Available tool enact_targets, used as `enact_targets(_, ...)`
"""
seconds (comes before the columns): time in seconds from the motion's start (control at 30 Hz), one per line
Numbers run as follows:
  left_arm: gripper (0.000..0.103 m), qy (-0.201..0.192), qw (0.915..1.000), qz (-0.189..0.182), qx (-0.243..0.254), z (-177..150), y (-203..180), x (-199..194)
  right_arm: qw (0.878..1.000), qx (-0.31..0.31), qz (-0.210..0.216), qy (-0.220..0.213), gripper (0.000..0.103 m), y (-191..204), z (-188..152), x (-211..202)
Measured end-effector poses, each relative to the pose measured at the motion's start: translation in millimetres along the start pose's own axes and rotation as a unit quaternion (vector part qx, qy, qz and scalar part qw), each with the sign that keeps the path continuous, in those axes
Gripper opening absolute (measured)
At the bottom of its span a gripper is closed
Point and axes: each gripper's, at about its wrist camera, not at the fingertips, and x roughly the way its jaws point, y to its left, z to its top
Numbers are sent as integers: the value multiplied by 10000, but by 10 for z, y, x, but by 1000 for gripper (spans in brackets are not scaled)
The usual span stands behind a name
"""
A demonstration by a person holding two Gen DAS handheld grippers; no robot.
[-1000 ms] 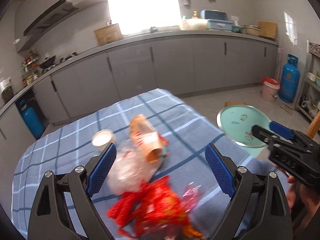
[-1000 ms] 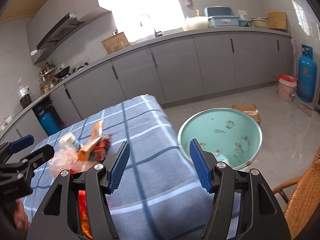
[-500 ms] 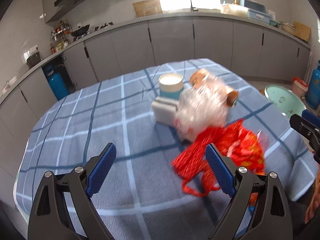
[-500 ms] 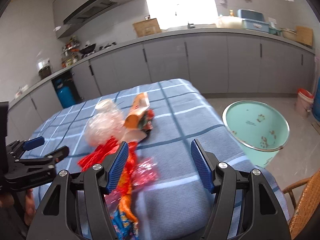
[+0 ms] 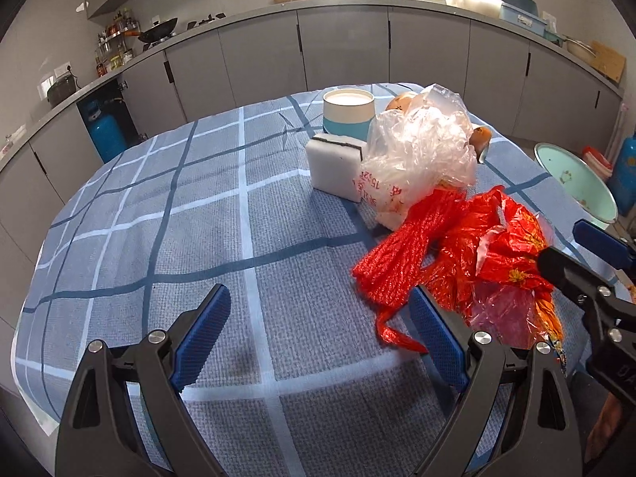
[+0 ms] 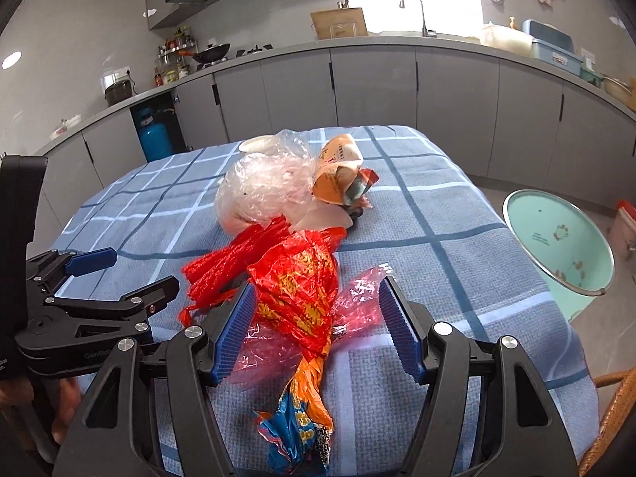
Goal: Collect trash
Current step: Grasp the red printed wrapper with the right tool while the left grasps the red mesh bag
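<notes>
A heap of trash lies on the blue checked tablecloth (image 5: 198, 218): a crumpled red wrapper (image 6: 302, 278) with pink cellophane (image 6: 357, 298), a red net bag (image 6: 238, 254), a clear plastic bag (image 6: 266, 183) and an orange snack packet (image 6: 338, 171). My right gripper (image 6: 318, 318) is open and straddles the red wrapper, its pads not pressing. My left gripper (image 5: 320, 318) is open over bare cloth, with the net bag (image 5: 401, 254) and the wrapper (image 5: 497, 246) just to its right. Each gripper shows in the other's view: the right (image 5: 564, 244) and the left (image 6: 143, 270).
A white sponge (image 5: 334, 163) and a white and blue cup (image 5: 349, 113) stand behind the clear bag (image 5: 421, 139). A mint green basin (image 6: 556, 238) sits on the floor off the table's right edge. Grey kitchen cabinets run along the back. A wicker chair (image 6: 612, 417) is at the near right.
Both grippers swung left and sank toward the table. The right one left the basin side and now straddles the red wrapper. The left one has passed the heap to bare cloth.
</notes>
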Motion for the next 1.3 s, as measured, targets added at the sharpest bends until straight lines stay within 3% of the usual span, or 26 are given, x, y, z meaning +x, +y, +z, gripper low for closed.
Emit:
enact_targets(0.03, 90, 3, 10000, -12, 21, -8, -15, 1, 10000, -11, 9, 29, 63, 10, -7, 23)
enact_targets(0.13, 90, -12, 10000, -57, 60, -14, -45, -9, 9998, -69, 87, 138, 48, 31, -33, 75)
enact_targets(0.2, 89, -32, 9999, -90, 64, -15, -56, -21, 9996, -95, 154, 227, 32, 40, -46, 107)
enact_targets(0.3, 90, -11, 9999, -127, 51, -13, -65, -17, 9993, -127, 191, 311, 25, 39, -73, 138)
enact_targets(0.7, 89, 49, 9997, -215, 117, 74, -148, 112, 9991, 86, 273, -326, 21, -53, 17, -173)
enact_targets(0.87, 88, 87, 9991, -358, 200, 163, -246, 257, 9989, 205, 238, -360, 21, -125, 22, -169)
enact_targets(1.07, 66, 371, 9972, -639, 140, 189, -281, 437, 9987, 235, 243, -370, 21, -141, 10, -178)
enact_targets(1.13, 42, 377, 9967, -706, 128, 189, -261, 438, 9987, 251, 244, -375, 21, -151, 4, -183)
enact_targets(1.23, 26, 361, 9959, -821, 118, 195, -224, 390, 9986, 266, 248, -396, 21, -162, 5, -190)
enact_targets(1.3, 23, 277, 9961, -830, 121, 196, -192, 313, 9984, 258, 241, -436, 21, -160, 5, -210)
